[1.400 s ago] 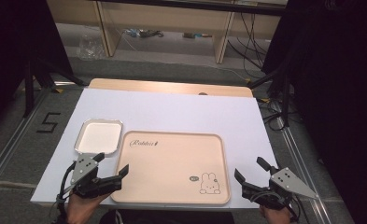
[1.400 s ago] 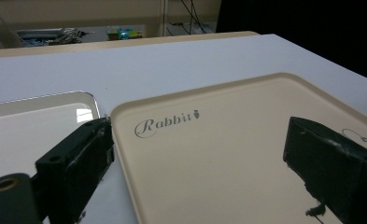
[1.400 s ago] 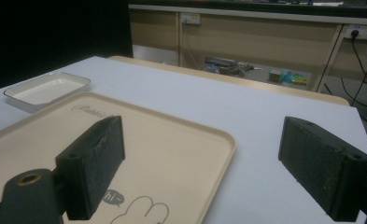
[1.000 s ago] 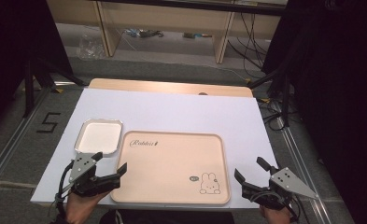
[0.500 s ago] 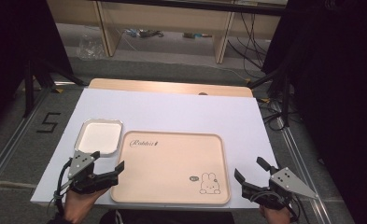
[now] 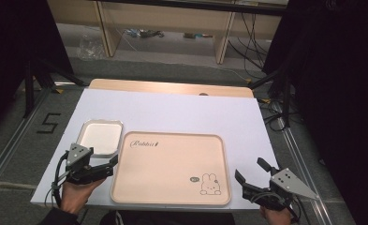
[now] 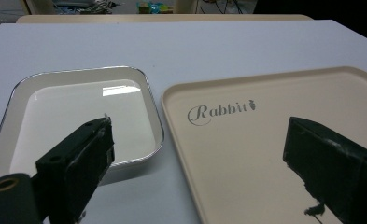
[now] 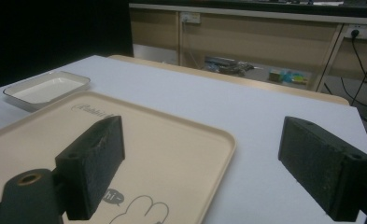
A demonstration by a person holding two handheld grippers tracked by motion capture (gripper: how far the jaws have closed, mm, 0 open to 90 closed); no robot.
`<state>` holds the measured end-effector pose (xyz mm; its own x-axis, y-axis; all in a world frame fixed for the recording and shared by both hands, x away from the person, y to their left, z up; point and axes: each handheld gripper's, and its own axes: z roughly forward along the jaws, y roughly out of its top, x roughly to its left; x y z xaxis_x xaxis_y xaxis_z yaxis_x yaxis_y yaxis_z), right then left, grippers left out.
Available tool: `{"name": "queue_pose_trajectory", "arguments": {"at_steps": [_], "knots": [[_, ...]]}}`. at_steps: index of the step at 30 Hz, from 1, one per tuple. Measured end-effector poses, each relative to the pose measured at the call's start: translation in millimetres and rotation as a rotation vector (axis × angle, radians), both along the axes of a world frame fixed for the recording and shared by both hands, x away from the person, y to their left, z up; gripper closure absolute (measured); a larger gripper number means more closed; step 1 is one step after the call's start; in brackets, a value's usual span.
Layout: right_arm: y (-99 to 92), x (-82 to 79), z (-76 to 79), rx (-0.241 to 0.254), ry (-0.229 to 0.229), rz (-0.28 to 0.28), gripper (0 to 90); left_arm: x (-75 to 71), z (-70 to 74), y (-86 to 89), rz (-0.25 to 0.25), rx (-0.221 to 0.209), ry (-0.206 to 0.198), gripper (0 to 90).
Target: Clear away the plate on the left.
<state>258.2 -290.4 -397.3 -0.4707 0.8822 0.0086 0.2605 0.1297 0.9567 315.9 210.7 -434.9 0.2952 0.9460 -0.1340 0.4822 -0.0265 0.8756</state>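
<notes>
Both grippers (image 6: 102, 169) (image 6: 252, 174) spread wide, empty; beige tray (image 6: 170, 154)'s rabbit print partly cropped.

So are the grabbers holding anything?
No. The left gripper and the right gripper are both open, with nothing between their jaws. The tray lies untouched.

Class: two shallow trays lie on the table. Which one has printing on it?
The large beige rectangular tray: it carries the word "Rabbit" and a rabbit drawing. The small white tray to its left is plain.
</notes>
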Motion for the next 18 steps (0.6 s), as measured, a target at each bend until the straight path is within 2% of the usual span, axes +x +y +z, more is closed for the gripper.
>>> {"name": "queue_pose_trajectory", "arguments": {"at_steps": [13,15,17,18], "knots": [[0.1,0.1,-0.2,0.0,-0.001,-0.003,15.2,14.2,-2.7,16.9,0.059,-0.006,0.013,8.2],[0.1,0.1,-0.2,-0.001,-0.002,-0.003,15.2,15.4,-2.7,17.8,0.065,-0.017,0.018,8.5],[0.0,0.4,-0.4,-0.002,-0.002,-0.004,15.2,17.4,-2.4,20.1,0.072,-0.067,0.032,8.5],[-0.1,0.5,-0.4,-0.003,-0.002,-0.004,15.2,18.4,-1.8,20.7,0.077,-0.054,0.03,8.6]]}}
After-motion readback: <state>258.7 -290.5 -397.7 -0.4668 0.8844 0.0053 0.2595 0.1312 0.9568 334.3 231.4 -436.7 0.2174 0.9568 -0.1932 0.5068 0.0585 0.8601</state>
